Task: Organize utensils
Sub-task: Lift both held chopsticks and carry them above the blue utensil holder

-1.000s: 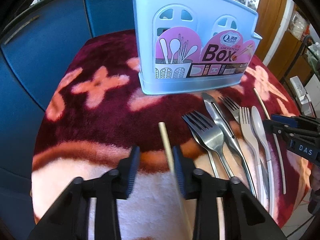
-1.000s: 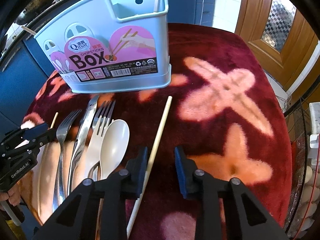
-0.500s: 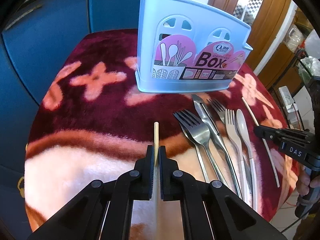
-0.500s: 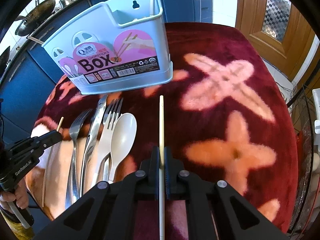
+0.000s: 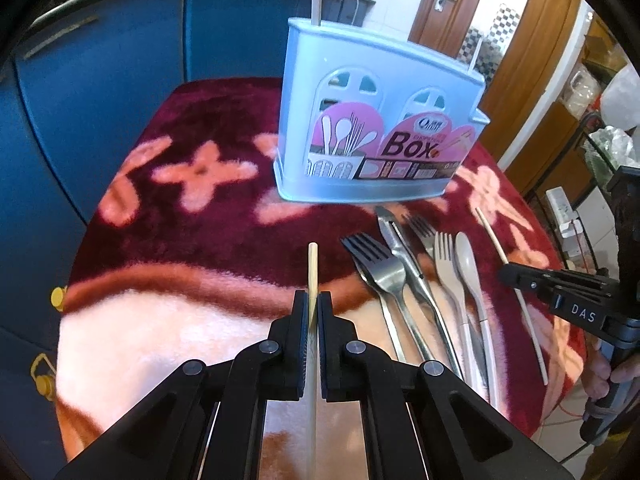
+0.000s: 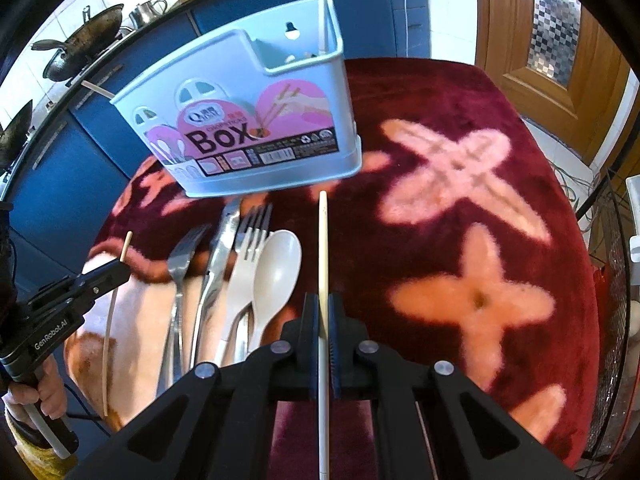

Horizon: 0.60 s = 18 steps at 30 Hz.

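Note:
A light blue utensil box [image 5: 380, 136] stands on the red flowered blanket [image 5: 192, 208]; it also shows in the right wrist view [image 6: 248, 120] with one chopstick [image 6: 322, 4] upright in its end compartment. My left gripper [image 5: 313, 300] is shut on a pale wooden chopstick [image 5: 312, 268], lifted above the blanket. My right gripper [image 6: 324, 304] is shut on another chopstick [image 6: 323, 248], also lifted. Between them lie metal forks [image 5: 378, 272], a metal knife [image 5: 404, 256], a beige plastic fork [image 5: 446, 264] and a beige spoon [image 5: 466, 260].
Blue cabinets [image 5: 100, 80] stand behind the table. A wooden door [image 6: 552, 40] is at the right. Woks [image 6: 80, 56] sit on the counter. The table edge drops off at the right near a wire rack [image 6: 612, 280].
Both grippers closed on their chopsticks and lifted them off the blanket. Both cameras rose and the box looks farther away.

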Each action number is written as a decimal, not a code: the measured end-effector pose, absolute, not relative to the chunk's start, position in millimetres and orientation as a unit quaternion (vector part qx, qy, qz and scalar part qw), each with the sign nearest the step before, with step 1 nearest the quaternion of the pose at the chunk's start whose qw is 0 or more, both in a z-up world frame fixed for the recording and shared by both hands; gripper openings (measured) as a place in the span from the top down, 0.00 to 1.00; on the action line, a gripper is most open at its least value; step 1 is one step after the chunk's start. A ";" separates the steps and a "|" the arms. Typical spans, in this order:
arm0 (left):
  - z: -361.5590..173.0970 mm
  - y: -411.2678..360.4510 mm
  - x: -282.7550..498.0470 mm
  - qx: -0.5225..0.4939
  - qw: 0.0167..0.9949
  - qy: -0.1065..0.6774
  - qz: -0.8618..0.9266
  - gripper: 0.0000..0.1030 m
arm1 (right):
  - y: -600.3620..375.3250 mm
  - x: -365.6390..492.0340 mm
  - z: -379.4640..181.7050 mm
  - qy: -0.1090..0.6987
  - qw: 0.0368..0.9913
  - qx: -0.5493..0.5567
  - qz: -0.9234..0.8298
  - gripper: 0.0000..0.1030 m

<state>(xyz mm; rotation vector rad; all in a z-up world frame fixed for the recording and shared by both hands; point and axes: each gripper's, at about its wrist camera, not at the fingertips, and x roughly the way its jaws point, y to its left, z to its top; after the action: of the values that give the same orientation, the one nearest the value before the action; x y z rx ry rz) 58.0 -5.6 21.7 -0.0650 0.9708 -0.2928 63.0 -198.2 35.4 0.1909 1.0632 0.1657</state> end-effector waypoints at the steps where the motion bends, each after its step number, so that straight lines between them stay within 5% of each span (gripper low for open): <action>1: 23.7 -5.3 57.0 -0.031 0.876 0.461 -0.141 0.96 | -196.6 62.4 36.6 0.503 0.856 0.091 0.080 0.94; 18: 61.0 -1.9 37.7 -0.043 0.908 0.393 -0.142 0.96 | -175.4 37.6 83.5 0.419 0.900 0.071 0.092 0.94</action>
<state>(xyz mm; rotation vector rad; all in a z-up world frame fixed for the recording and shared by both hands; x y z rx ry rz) 37.7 -1.9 61.0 -0.0895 0.8103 -0.2922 37.6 -175.4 83.5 0.1466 0.8679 0.1895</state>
